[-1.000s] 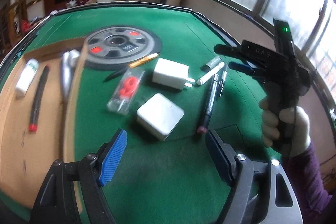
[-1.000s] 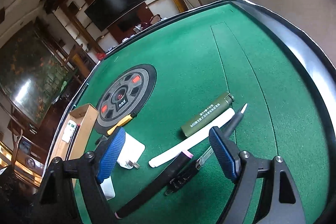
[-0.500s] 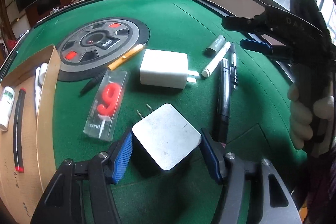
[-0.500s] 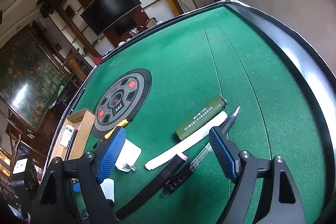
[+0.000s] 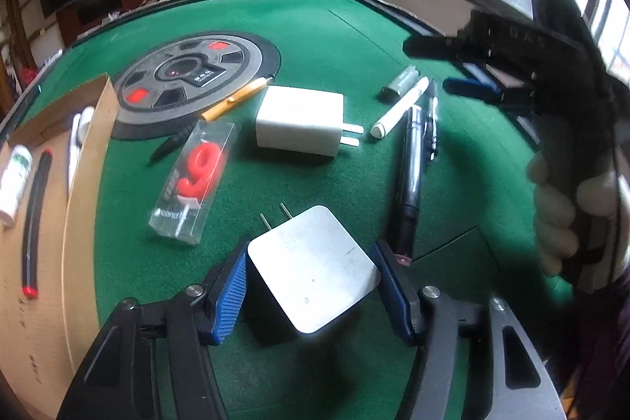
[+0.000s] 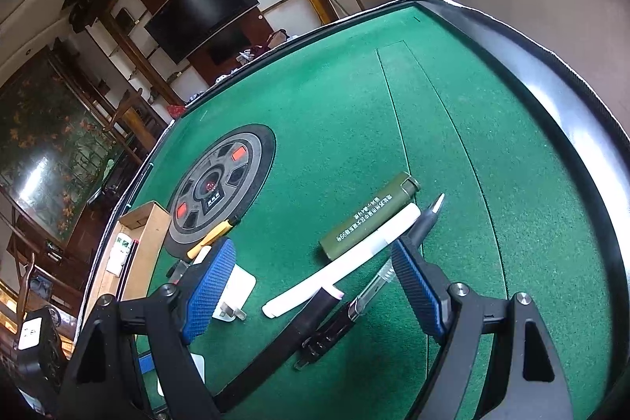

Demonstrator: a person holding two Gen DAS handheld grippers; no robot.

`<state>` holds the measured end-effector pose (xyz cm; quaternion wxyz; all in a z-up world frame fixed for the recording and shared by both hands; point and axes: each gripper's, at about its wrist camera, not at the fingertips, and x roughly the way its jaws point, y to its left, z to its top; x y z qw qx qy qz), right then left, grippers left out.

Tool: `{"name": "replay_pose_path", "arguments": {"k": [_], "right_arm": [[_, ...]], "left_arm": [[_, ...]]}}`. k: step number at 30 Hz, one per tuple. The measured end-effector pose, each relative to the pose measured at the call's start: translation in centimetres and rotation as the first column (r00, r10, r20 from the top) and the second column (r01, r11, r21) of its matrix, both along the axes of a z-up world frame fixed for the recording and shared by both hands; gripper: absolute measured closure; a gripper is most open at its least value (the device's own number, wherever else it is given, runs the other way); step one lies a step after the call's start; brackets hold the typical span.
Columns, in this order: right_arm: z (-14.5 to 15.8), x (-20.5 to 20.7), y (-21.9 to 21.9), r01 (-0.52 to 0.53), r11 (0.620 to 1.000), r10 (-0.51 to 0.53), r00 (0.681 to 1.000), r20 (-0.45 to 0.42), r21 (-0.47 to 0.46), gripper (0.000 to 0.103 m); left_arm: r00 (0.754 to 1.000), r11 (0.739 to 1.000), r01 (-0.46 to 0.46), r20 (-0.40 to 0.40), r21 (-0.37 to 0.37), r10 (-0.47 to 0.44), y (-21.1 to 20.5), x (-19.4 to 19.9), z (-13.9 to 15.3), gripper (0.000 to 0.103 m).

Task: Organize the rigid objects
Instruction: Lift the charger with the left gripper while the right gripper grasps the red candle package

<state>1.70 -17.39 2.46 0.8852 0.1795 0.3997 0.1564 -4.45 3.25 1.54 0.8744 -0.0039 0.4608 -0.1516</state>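
My left gripper (image 5: 313, 288) stands with a blue pad on each side of a flat white charger (image 5: 313, 268) lying on the green table; the pads look to touch its sides. A second white charger (image 5: 299, 124), a boxed red "9" candle (image 5: 195, 182), an orange pen (image 5: 232, 99), a white marker (image 5: 399, 109), a green lighter (image 5: 401, 80) and black pens (image 5: 409, 176) lie beyond. My right gripper (image 6: 311, 286) is open above the white marker (image 6: 342, 262), the green lighter (image 6: 368, 217) and the black pens (image 6: 275, 341).
A cardboard box (image 5: 47, 207) at the left holds a white tube (image 5: 15, 180), a black stick with a red tip and a white item. A round grey disc (image 5: 189, 77) sits in the table's middle. The table's raised black rim (image 6: 551, 97) runs along the right.
My left gripper has come down and forward so that its pads now flank the flat white charger and have narrowed onto it. My right gripper has barely moved.
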Motion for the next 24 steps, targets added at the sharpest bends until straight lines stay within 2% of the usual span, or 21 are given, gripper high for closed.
{"name": "replay_pose_path", "arguments": {"k": [3, 6, 11, 15, 18, 21, 24], "right_arm": [[0.0, 0.0, 0.1, -0.012, 1.0, 0.012, 1.0, 0.001, 0.006, 0.022], [0.0, -0.1, 0.3, -0.02, 1.0, 0.02, 1.0, 0.006, 0.001, 0.022], [-0.3, -0.1, 0.2, -0.008, 1.0, 0.008, 1.0, 0.006, -0.02, 0.022], [-0.4, -0.2, 0.0, 0.032, 0.997, -0.031, 0.999, 0.01, -0.07, 0.022], [0.3, -1.4, 0.0, 0.057, 0.996, -0.055, 0.998, 0.021, -0.074, 0.022], [1.4, -3.1, 1.6, 0.002, 0.998, 0.0, 0.999, 0.039, -0.059, 0.022], [1.8, -3.4, 4.9, -0.103, 0.993, 0.103, 0.995, 0.002, -0.062, 0.022]], "left_arm": [[0.999, 0.998, -0.03, 0.026, -0.051, 0.032, 1.3, -1.0, 1.2, 0.039], [0.997, 0.989, -0.046, 0.053, -0.14, 0.053, 3.2, -2.8, 3.0, 0.039], [0.99, 0.963, -0.072, 0.098, -0.259, 0.1, 7.1, -6.6, 5.7, 0.039], [0.979, 0.949, -0.109, 0.135, -0.296, 0.155, 9.9, -8.7, 6.9, 0.039], [0.97, 0.941, -0.138, 0.149, -0.31, 0.192, 12.3, -9.5, 7.1, 0.039], [0.964, 0.933, -0.166, 0.149, -0.321, 0.222, 14.2, -10.0, 6.6, 0.039], [0.957, 0.92, -0.195, 0.141, -0.34, 0.255, 15.4, -10.5, 5.9, 0.039]]}}
